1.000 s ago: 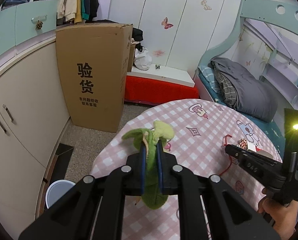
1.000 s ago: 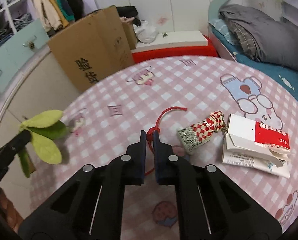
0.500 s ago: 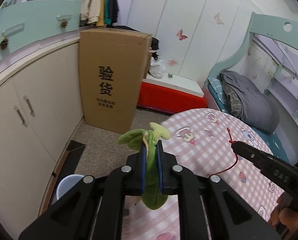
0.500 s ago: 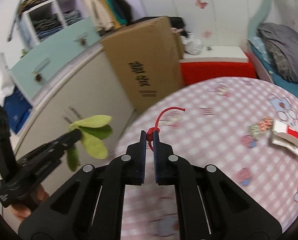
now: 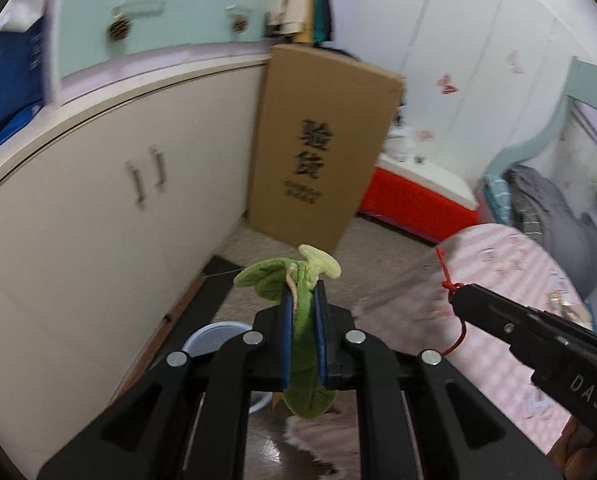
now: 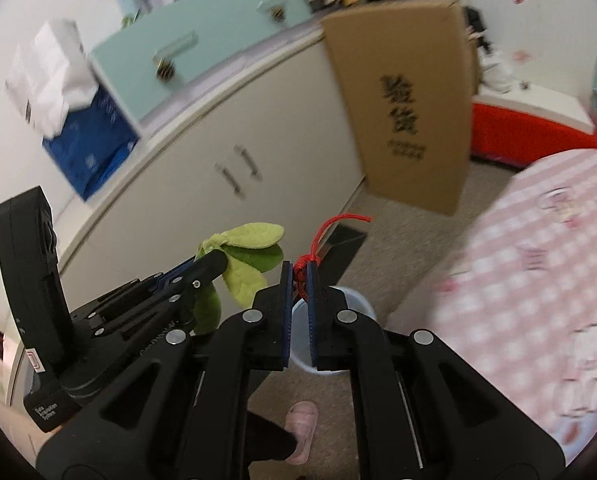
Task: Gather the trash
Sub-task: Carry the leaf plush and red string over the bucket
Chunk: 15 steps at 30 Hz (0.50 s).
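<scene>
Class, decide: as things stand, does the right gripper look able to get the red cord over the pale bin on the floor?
Probably yes. The right gripper, shut on the red cord, hangs above the bin with nothing between them.

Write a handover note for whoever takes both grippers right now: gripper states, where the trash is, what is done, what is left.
Left gripper: shut on the green felt leaves.
Right gripper: shut on the red string.
Both are off the pink checked table, above the floor beside the white cabinet. The pale blue bin stands on the floor just below the right gripper's fingers.
Done: both pieces picked up.
Left: drop each into the bin; the table is too blurred to tell whether more trash remains there.
</scene>
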Each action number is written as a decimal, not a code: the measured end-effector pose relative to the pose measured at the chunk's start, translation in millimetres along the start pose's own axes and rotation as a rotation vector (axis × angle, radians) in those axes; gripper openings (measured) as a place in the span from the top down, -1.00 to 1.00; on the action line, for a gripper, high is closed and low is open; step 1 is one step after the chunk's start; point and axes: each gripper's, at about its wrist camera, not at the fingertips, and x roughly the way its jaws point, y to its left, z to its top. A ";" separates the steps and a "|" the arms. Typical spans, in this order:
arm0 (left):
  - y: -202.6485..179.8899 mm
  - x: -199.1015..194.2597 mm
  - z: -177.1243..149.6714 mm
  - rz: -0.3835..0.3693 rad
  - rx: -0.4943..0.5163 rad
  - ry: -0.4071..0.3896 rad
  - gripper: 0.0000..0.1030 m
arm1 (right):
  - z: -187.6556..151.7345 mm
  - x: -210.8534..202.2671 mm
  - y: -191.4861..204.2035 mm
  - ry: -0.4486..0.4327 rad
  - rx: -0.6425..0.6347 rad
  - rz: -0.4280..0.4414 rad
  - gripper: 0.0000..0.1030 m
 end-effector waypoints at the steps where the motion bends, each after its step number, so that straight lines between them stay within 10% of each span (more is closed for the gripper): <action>1: 8.7 3.6 -1.8 0.010 -0.008 0.009 0.81 | -1.4 16.5 5.2 0.022 -0.004 0.009 0.86; 9: 82.1 51.6 -20.3 0.152 -0.095 0.095 0.81 | -17.7 115.7 12.3 0.149 0.029 0.013 0.73; 11: 94.9 63.8 -24.8 0.173 -0.114 0.121 0.81 | -23.1 131.6 8.3 0.170 0.046 -0.007 0.12; 15: 109.5 80.4 -32.5 0.194 -0.128 0.163 0.81 | -31.2 141.2 2.1 0.189 0.055 -0.025 0.01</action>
